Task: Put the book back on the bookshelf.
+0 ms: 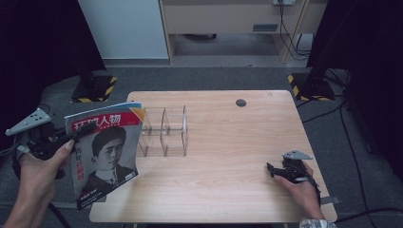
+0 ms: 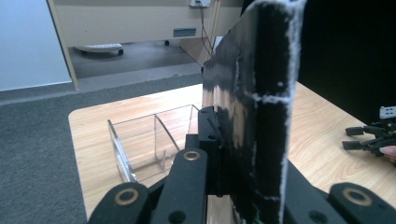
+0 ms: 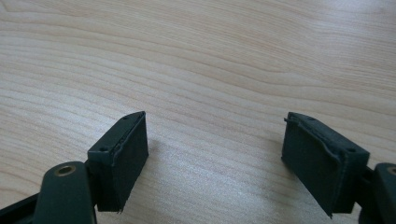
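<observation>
A magazine [image 1: 107,152] with a red masthead and a black-and-white portrait on its cover stands upright over the table's left edge. My left gripper [image 1: 83,132] is shut on its left side, held by a hand. In the left gripper view the magazine's worn dark spine [image 2: 261,93] rises between the jaws of that gripper [image 2: 243,140]. Just right of the magazine, a clear acrylic divider rack [image 1: 164,130] [image 2: 149,140] stands on the table. Low on the table's right side my right gripper [image 1: 272,170] [image 2: 359,138] [image 3: 215,154] rests open, with bare wood between its pads.
The light wooden table [image 1: 228,142] [image 3: 210,56] has a dark cable hole [image 1: 241,102] near its far edge. Black stands with yellow-striped bases sit on the grey carpet at back left [image 1: 92,88] and back right [image 1: 309,85]. Cables trail on the floor at right.
</observation>
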Demonstrator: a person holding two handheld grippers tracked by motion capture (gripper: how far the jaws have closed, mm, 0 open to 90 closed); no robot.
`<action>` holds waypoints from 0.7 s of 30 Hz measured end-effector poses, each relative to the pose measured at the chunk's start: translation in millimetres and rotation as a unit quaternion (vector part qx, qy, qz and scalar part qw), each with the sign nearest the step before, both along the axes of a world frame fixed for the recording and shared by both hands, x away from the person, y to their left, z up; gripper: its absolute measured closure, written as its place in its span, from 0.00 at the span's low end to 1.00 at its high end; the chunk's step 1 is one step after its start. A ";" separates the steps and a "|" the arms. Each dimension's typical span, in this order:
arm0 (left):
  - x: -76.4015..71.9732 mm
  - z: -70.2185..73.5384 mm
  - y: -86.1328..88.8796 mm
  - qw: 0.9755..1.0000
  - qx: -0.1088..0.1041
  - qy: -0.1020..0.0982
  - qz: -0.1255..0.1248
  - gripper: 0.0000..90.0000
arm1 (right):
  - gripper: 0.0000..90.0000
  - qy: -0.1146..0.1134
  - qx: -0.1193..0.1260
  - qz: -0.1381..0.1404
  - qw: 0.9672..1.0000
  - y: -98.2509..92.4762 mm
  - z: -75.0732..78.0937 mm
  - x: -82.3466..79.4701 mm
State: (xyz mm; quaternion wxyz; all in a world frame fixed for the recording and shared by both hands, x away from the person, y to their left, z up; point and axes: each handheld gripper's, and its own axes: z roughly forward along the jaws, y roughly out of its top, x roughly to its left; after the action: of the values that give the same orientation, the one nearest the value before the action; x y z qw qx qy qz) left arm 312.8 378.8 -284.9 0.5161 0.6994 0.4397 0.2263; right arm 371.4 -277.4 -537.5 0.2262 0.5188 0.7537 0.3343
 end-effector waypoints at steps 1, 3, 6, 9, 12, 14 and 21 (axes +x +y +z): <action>1.0 0.1 0.6 1.000 0.000 0.000 0.002 0.96 | 0.25 0.000 0.000 0.000 1.000 0.0 0.0 0.0; 3.1 0.6 1.5 1.000 0.002 -0.002 0.008 0.96 | 0.25 0.000 0.001 -0.002 1.000 0.3 0.0 0.0; 6.5 1.4 2.0 1.000 0.004 -0.001 0.012 0.96 | 0.25 0.000 0.001 0.000 1.000 0.1 0.0 0.0; 9.3 2.1 3.1 1.000 0.006 -0.001 0.017 0.96 | 0.25 0.000 0.001 -0.001 1.000 0.3 0.0 0.0; 12.5 2.0 5.0 1.000 0.005 0.001 0.023 0.96 | 0.25 0.000 0.000 0.002 1.000 0.0 0.0 0.0; 15.0 1.7 6.3 1.000 0.004 0.000 0.027 0.96 | 0.25 0.001 0.000 0.001 1.000 0.2 0.1 -0.1; 25.6 1.7 10.4 0.999 -0.004 -0.009 0.054 0.96 | 0.25 0.001 0.001 0.002 1.000 0.2 0.1 -0.1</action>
State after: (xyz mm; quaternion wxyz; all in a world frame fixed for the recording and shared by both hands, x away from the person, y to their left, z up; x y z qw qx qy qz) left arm 338.4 389.2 -283.2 0.5100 0.6706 0.4730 0.2578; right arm 371.3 -277.2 -537.4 0.2245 0.5181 0.7545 0.3345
